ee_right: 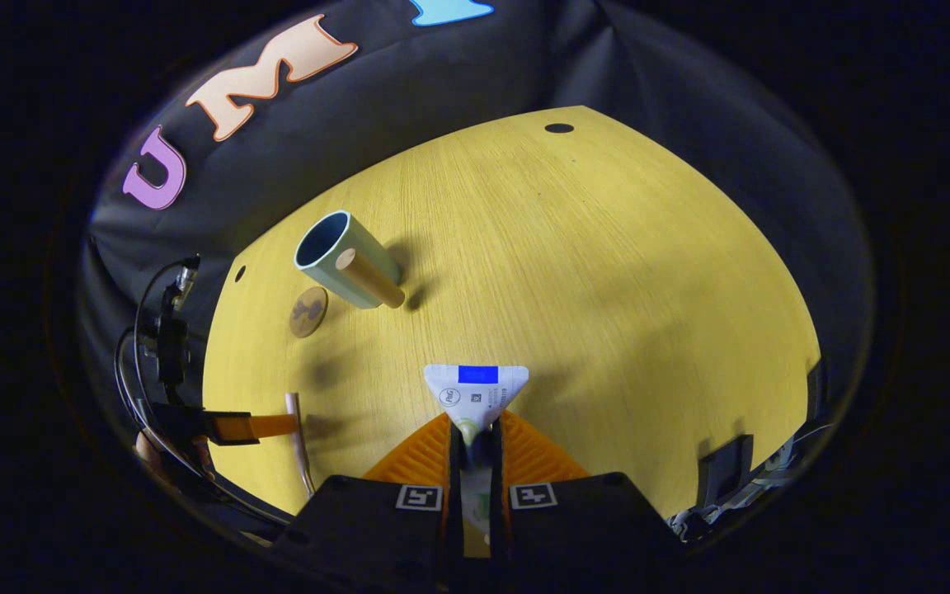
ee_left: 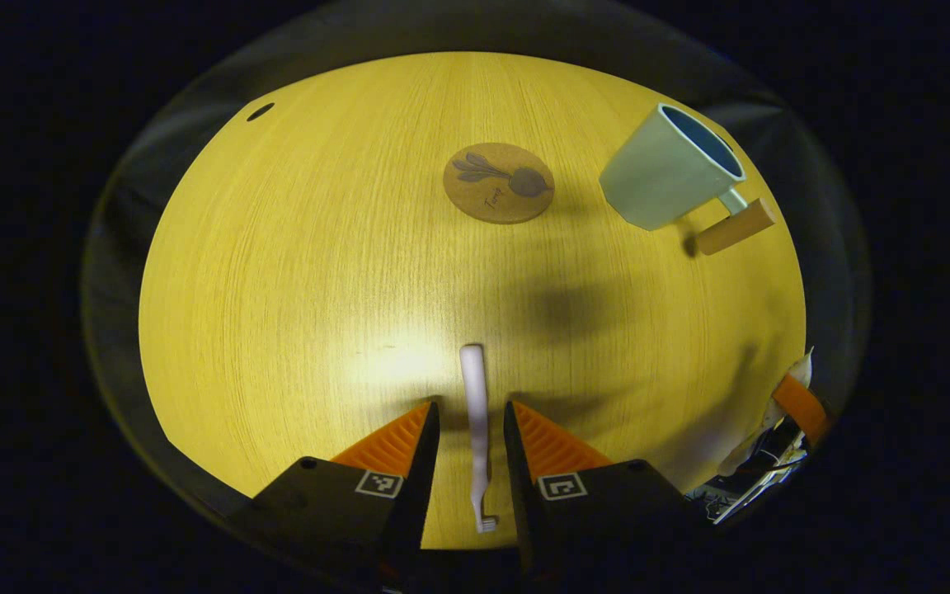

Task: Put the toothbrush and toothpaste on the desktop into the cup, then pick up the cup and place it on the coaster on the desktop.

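A pale toothbrush (ee_left: 475,429) lies on the yellow desktop (ee_left: 293,313), its bristle end toward the camera. My left gripper (ee_left: 471,408) is open, one finger on each side of the brush with a small gap both ways. My right gripper (ee_right: 475,421) is shut on a white toothpaste tube (ee_right: 477,386), whose flat crimped end sticks out ahead of the fingers. The pale green cup (ee_left: 665,169) with a wooden handle stands upright at the far right; in the right gripper view the cup (ee_right: 343,256) is far left. The round cork coaster (ee_left: 498,183) lies left of it, bare.
The desktop edge curves round, with the black cloth wall behind it. A small dark hole (ee_left: 260,111) marks the far left of the desktop. In the right gripper view the left gripper (ee_right: 261,426) sits by the toothbrush (ee_right: 298,429), cables behind it.
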### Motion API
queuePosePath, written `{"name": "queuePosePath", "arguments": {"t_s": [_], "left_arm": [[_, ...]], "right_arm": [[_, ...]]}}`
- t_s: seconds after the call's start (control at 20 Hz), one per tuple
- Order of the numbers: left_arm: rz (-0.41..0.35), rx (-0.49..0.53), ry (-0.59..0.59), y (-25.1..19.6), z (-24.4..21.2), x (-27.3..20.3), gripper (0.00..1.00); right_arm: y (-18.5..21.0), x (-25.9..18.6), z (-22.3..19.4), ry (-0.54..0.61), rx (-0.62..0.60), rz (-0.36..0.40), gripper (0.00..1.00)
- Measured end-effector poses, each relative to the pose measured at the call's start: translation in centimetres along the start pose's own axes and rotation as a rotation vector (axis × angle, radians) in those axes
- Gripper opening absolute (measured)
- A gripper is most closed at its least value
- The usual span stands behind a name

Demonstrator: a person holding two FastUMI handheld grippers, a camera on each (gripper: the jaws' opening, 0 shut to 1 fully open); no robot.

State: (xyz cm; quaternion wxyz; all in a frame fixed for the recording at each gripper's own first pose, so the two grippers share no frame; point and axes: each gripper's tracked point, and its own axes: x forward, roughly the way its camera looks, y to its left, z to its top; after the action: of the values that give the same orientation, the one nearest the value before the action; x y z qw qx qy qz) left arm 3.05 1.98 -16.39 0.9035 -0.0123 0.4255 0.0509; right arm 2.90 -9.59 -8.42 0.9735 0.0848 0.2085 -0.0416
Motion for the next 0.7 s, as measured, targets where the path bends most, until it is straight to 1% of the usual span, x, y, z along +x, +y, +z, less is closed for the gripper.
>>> {"name": "queuePosePath", "arguments": {"t_s": [0.2,0.25,0.35,0.55,0.6,0.65,0.7], "left_arm": [[0.009,-0.009,0.027,-0.2,-0.4,0.6,0.37],[0.013,-0.009,0.033,-0.3,-0.4,0.8,0.28],[0.034,0.007,0.048,0.1,-0.5,0.8,0.19],[0.053,0.023,0.054,0.1,-0.3,0.9,0.16],[0.062,0.026,0.061,0.3,-0.4,0.8,0.13],[0.067,0.026,0.062,0.3,-0.4,0.7,0.05],[0.073,0.019,0.065,0.3,-0.4,0.8,0.05]], "right_arm": [[-0.5,-0.2,0.3,-0.008,0.009,0.004,0.16],[-0.6,-0.2,0.4,-0.008,0.007,0.003,0.16],[-0.9,-0.1,0.2,-0.005,-0.002,0.005,0.16],[-1.8,0.0,0.4,0.001,-0.016,-0.008,0.16],[-1.8,-0.1,0.5,-0.001,-0.018,-0.007,0.16],[-1.9,-0.1,0.6,-0.003,-0.02,-0.006,0.16],[-1.9,0.0,0.7,-0.004,-0.021,-0.005,0.16]]}}
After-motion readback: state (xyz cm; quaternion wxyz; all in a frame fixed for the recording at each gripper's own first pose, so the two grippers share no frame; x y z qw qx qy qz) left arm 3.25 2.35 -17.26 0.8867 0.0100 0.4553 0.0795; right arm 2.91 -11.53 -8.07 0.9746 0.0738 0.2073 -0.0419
